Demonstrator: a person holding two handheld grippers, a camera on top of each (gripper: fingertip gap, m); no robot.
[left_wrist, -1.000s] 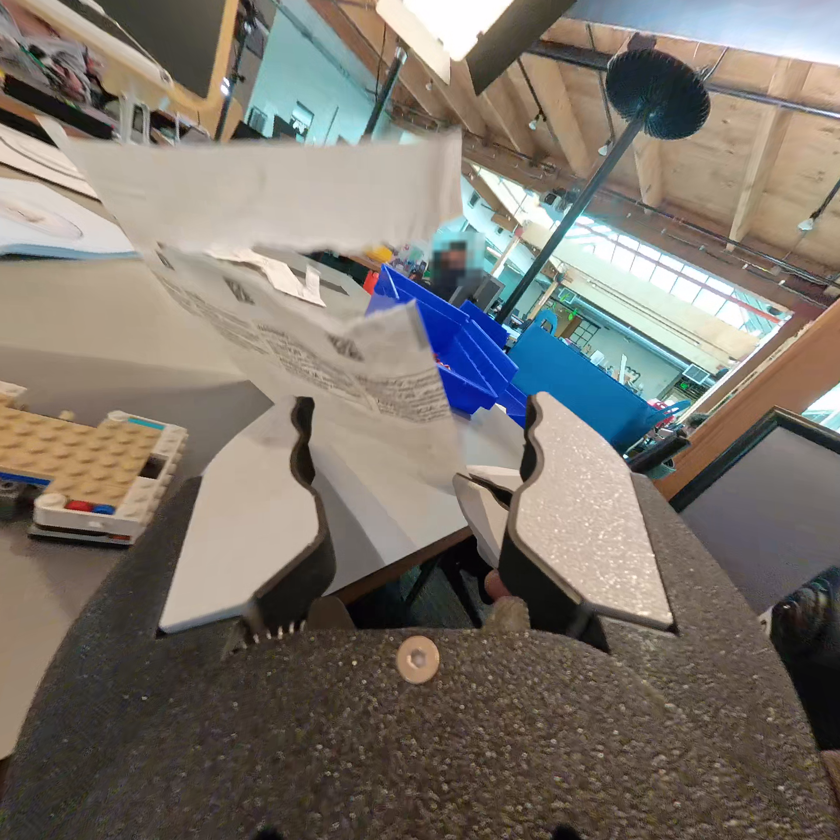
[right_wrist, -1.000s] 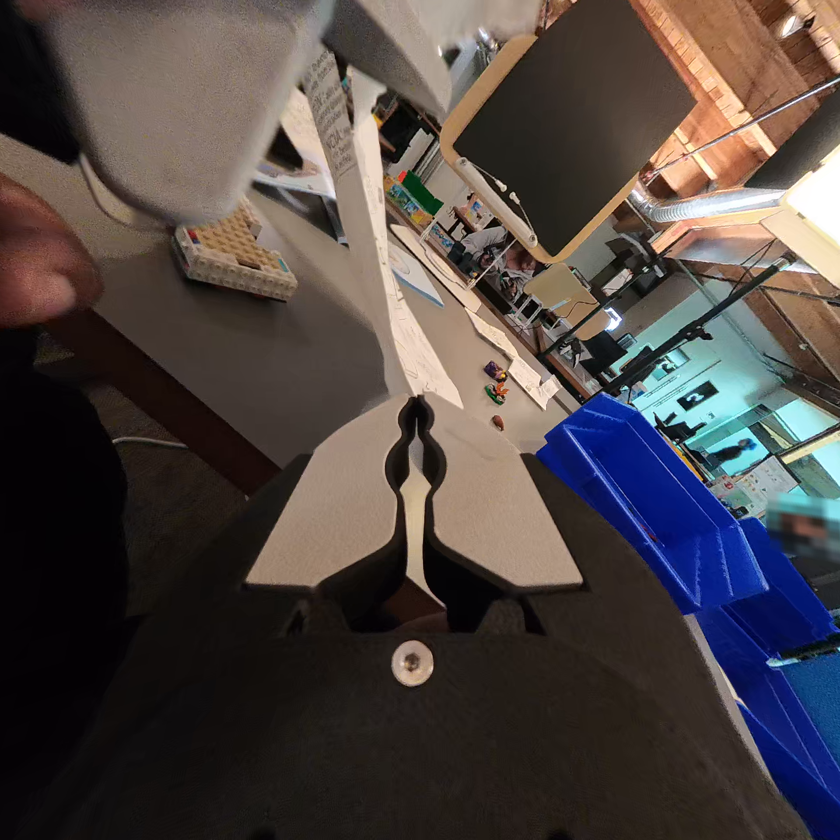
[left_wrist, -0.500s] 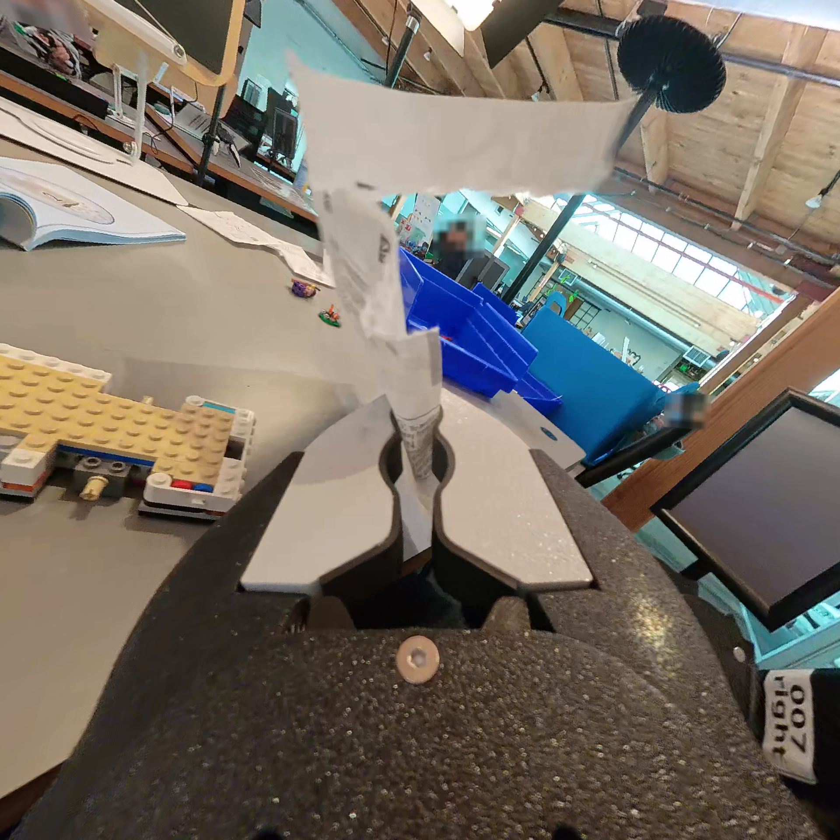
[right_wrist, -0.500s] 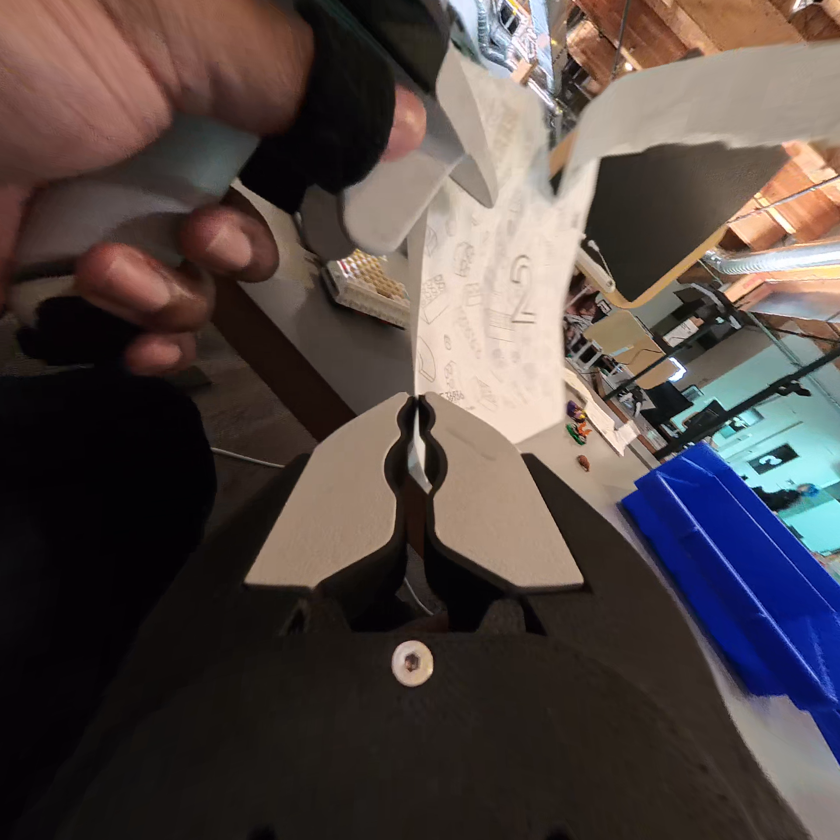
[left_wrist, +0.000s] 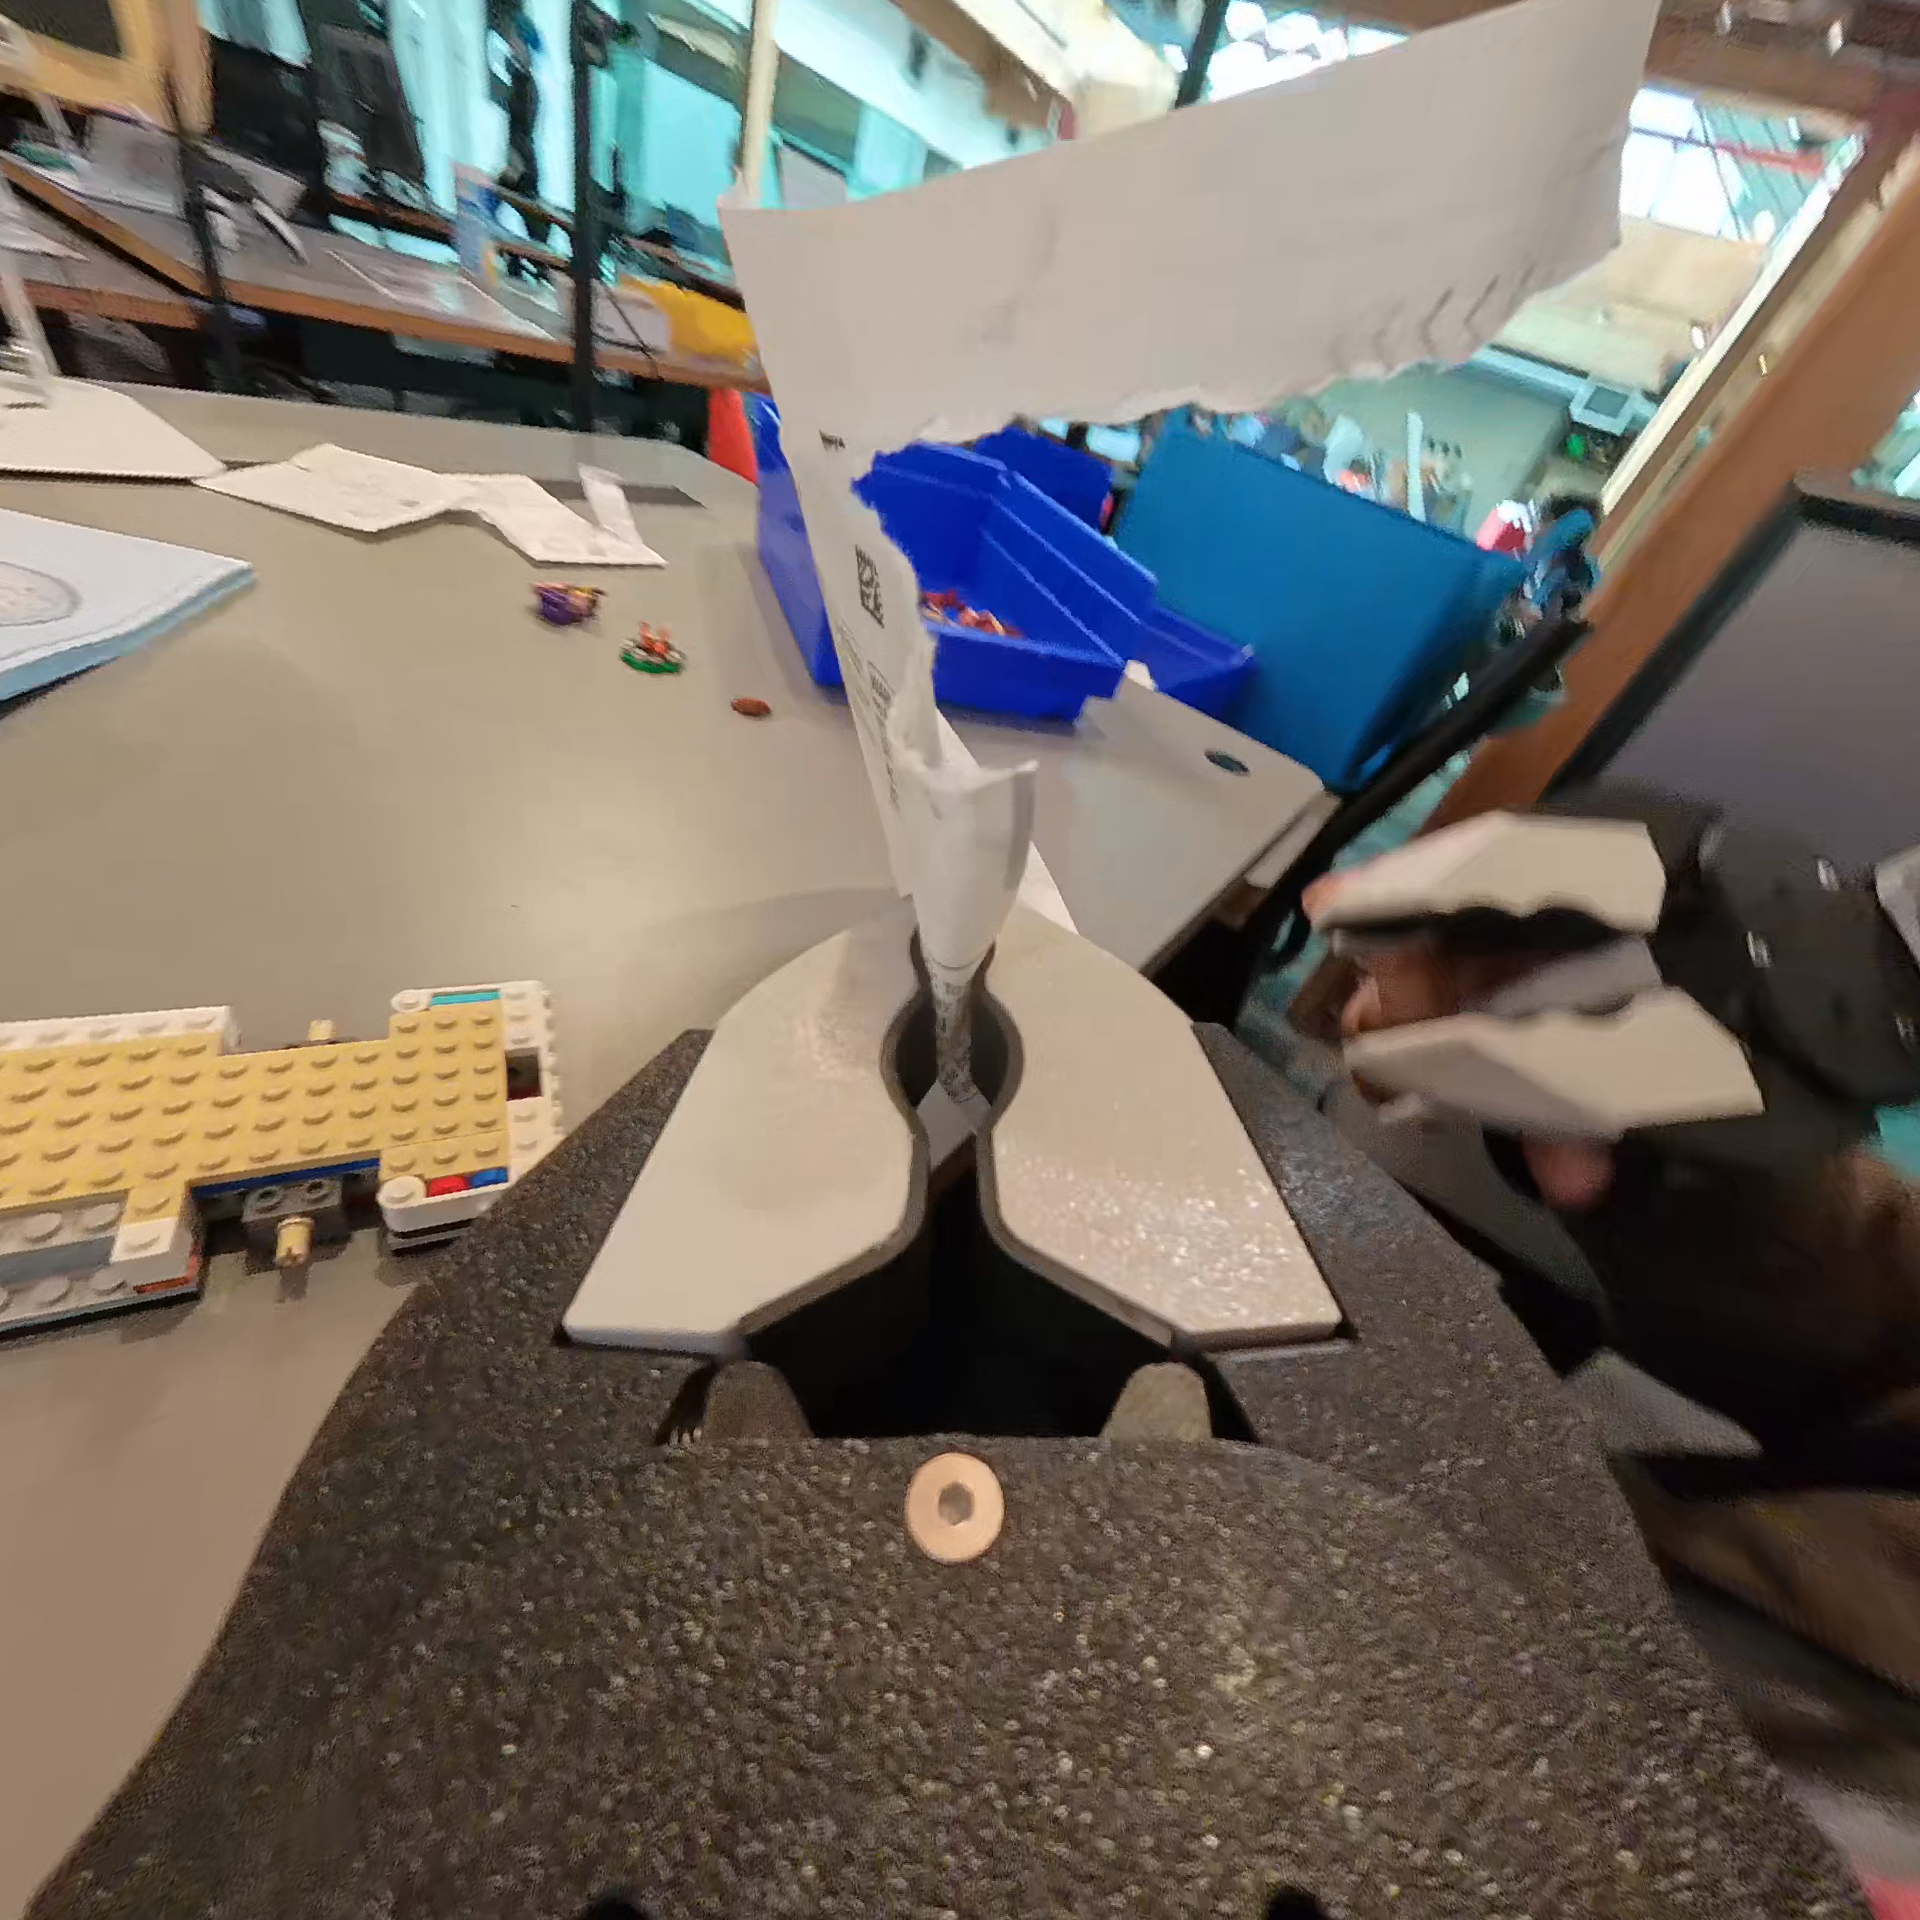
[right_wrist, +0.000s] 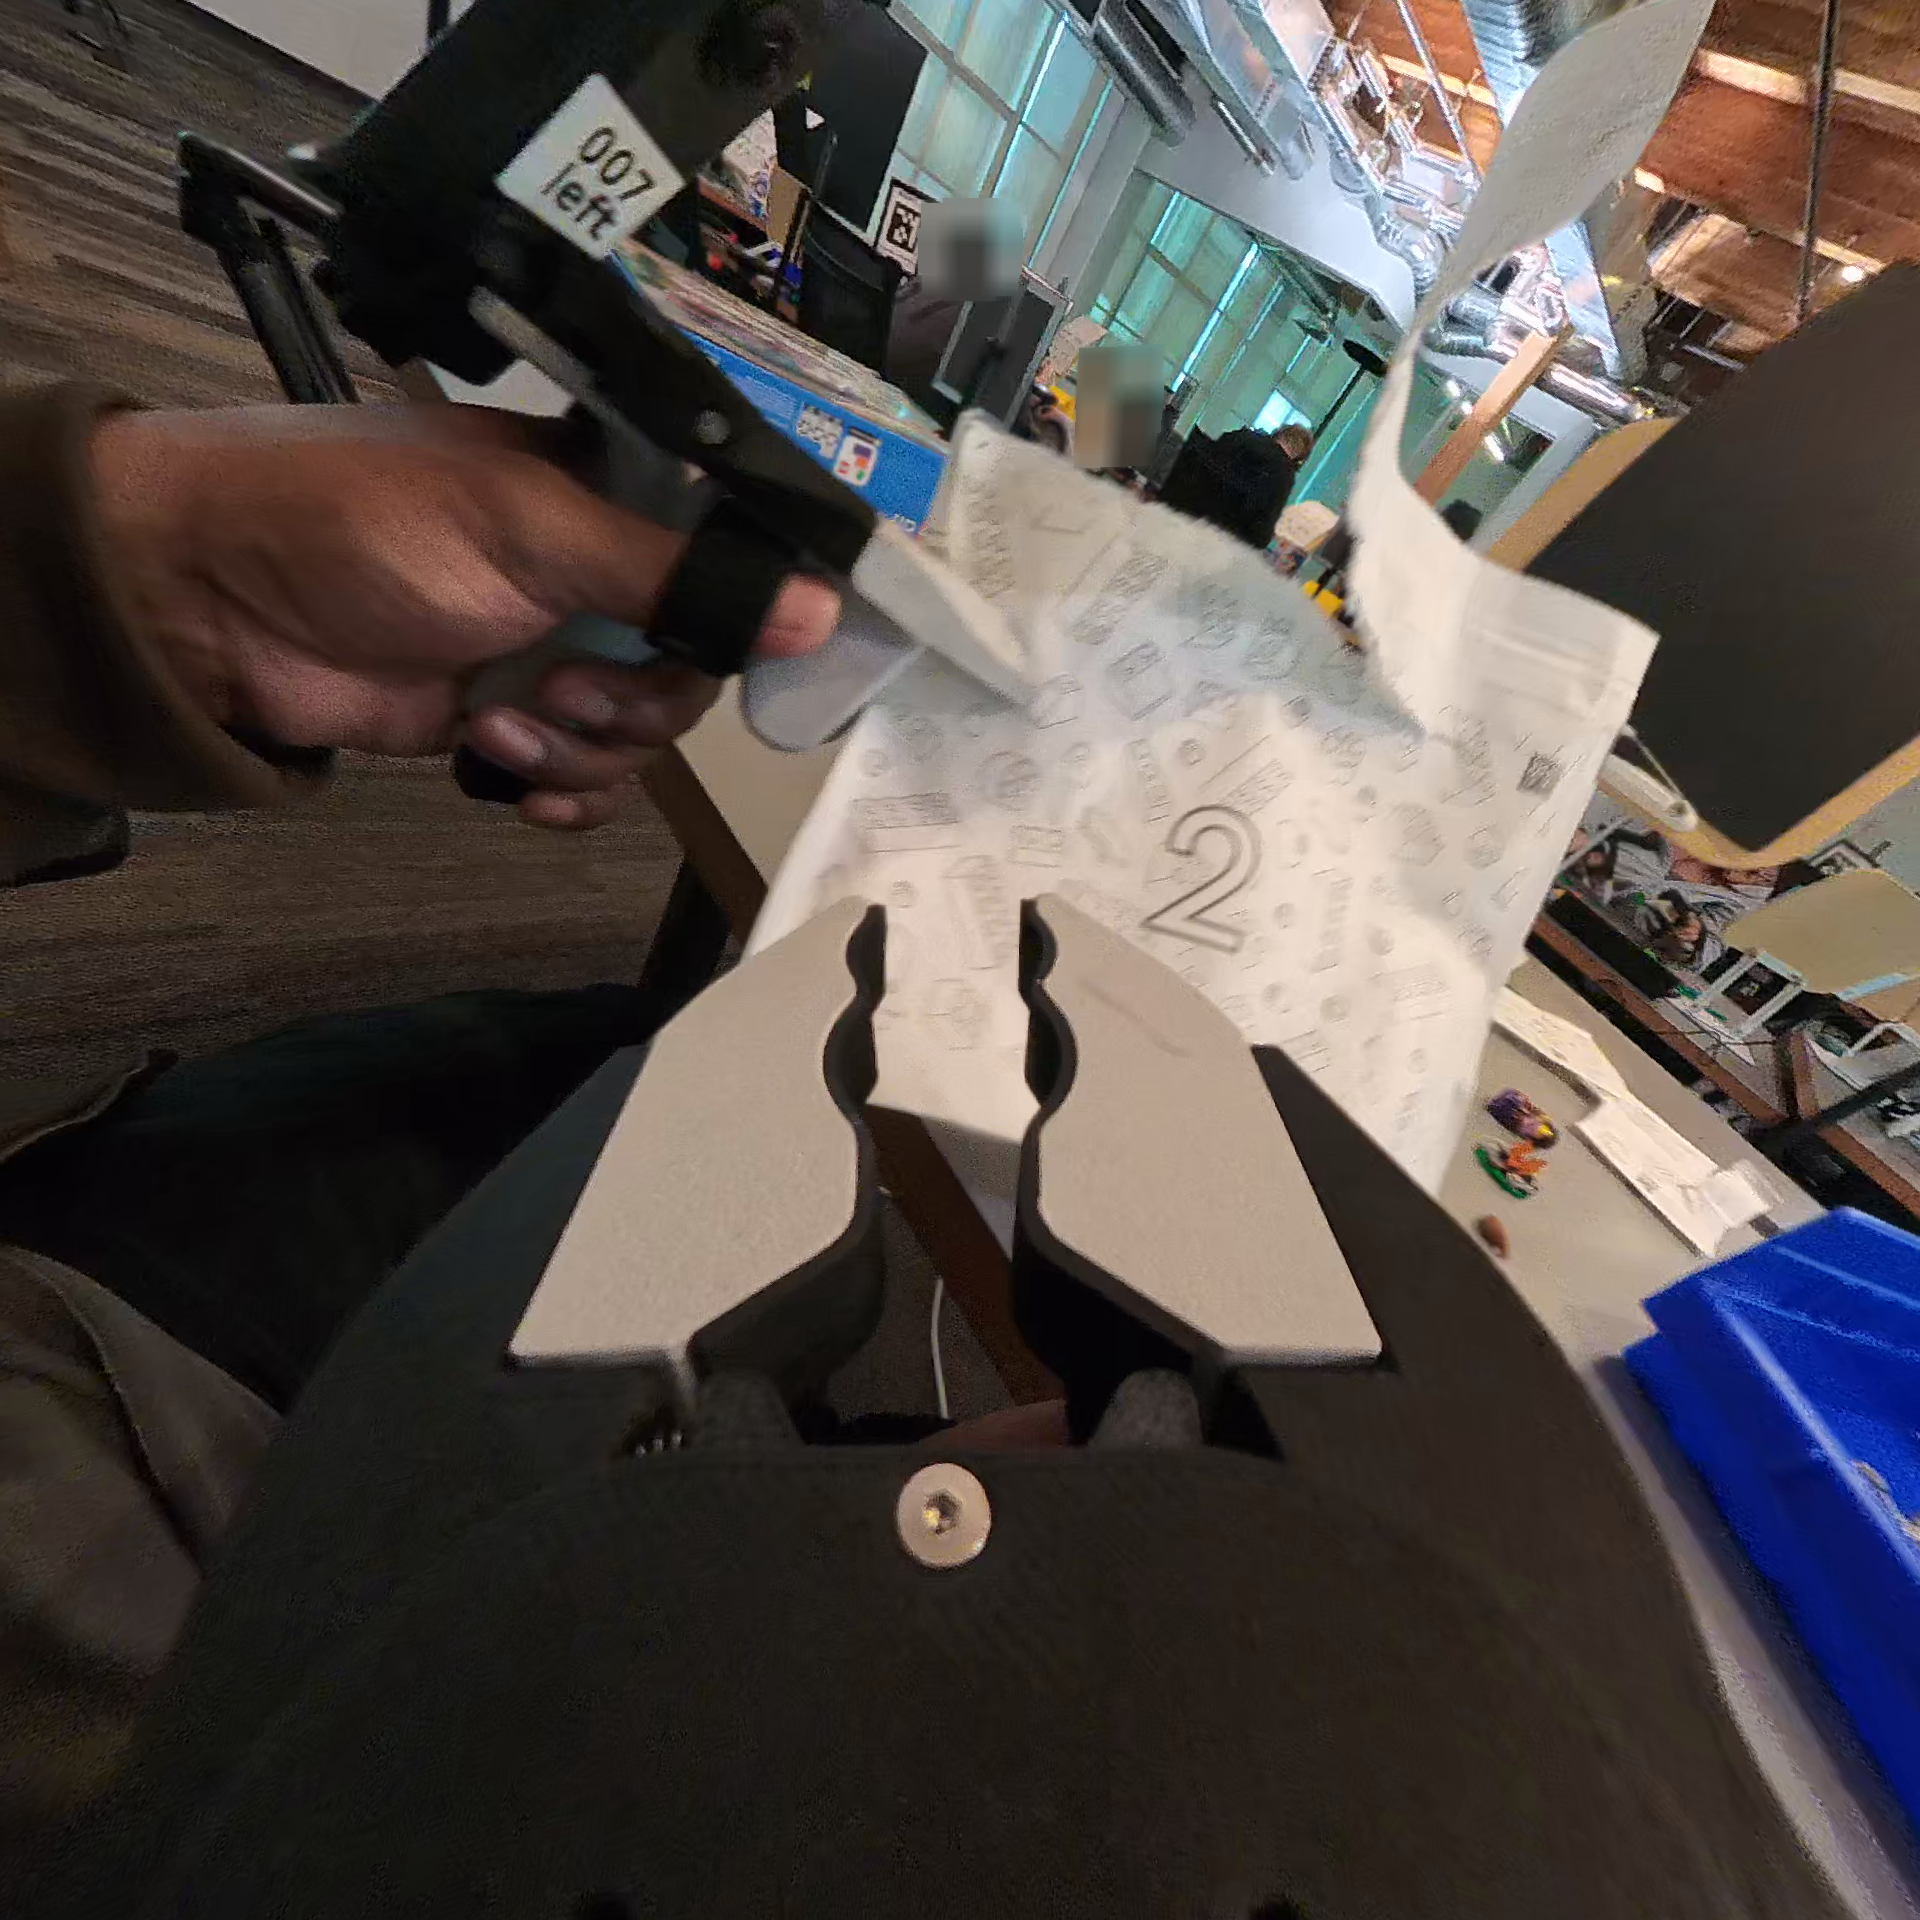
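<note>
Paper bag (left_wrist: 1143, 260), one, white and torn, pinched in left claw (left_wrist: 951, 966) above table (left_wrist: 416, 790). Right claw (right_wrist: 951, 935) open, bare, just beside it. One brick build (left_wrist: 249, 1122), three small pieces, blue bins (left_wrist: 1039, 623) beyond.

Bright daylight comes in through the windows (right_wrist: 1143, 260) at 12 o'clock and lights the room well. The paper bag (right_wrist: 1195, 831) looks smeared and fuzzy. The hand (left_wrist: 1558, 1039) at 3 o'clock is blurry. Straight lines bend near the edges.

Grey table (left_wrist: 436, 831), wooden ceiling beams (right_wrist: 1766, 156), large windows (right_wrist: 1174, 260), carpeted floor (right_wrist: 312, 904)
</note>
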